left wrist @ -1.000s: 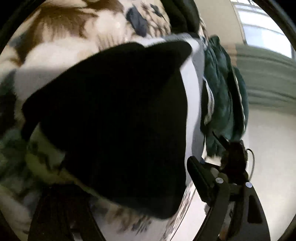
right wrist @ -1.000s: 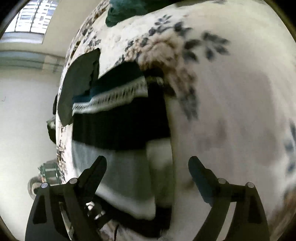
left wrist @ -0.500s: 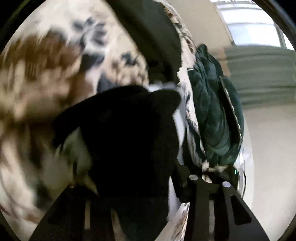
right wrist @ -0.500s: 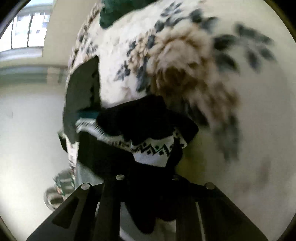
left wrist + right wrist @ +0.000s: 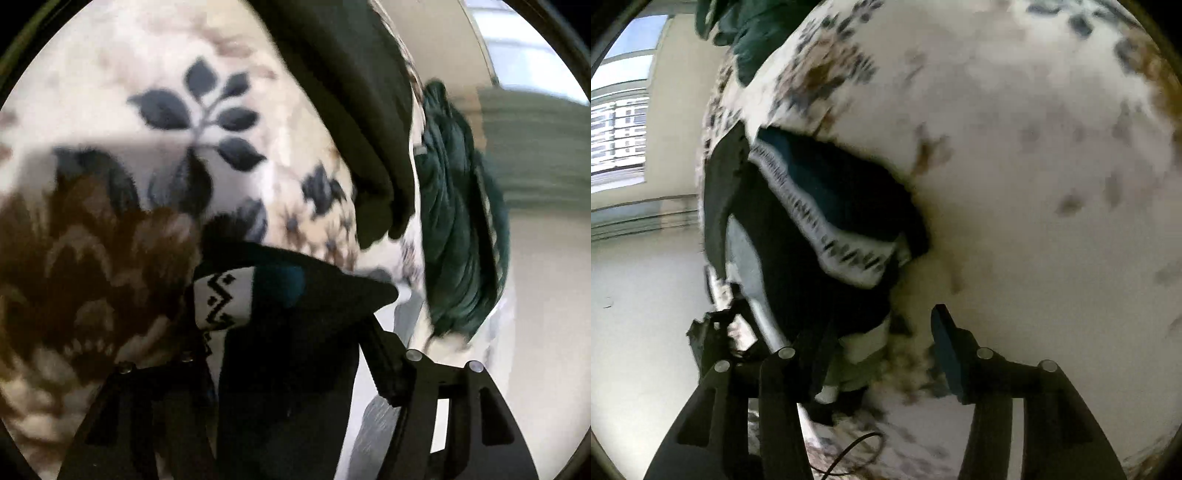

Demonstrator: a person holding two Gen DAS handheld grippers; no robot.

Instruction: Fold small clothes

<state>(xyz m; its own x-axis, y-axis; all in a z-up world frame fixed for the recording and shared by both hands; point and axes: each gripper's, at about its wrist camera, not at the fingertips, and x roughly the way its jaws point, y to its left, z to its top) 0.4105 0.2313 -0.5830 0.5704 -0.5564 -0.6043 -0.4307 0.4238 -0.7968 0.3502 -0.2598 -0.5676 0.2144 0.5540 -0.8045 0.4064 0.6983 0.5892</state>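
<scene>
A small black garment (image 5: 295,332) with a white zigzag-patterned band and a teal patch lies on a floral blanket (image 5: 229,92). My left gripper (image 5: 280,332) is shut on the black garment, the cloth bunched between its fingers. In the right wrist view the same garment (image 5: 827,206) lies folded over on the blanket (image 5: 1034,166), its white band showing. My right gripper (image 5: 882,332) is open, its fingers spread at the garment's near edge; the left finger overlaps the cloth.
A dark olive garment (image 5: 354,110) lies at the far side of the blanket. A dark green bundled cloth (image 5: 461,221) sits at the blanket's edge, also at the top in the right wrist view (image 5: 746,33). A pale floor and a window lie beyond.
My right gripper, shut on the garment half a second ago, has opened and let it go. My left gripper stays shut on the garment, which has moved and now lies folded over.
</scene>
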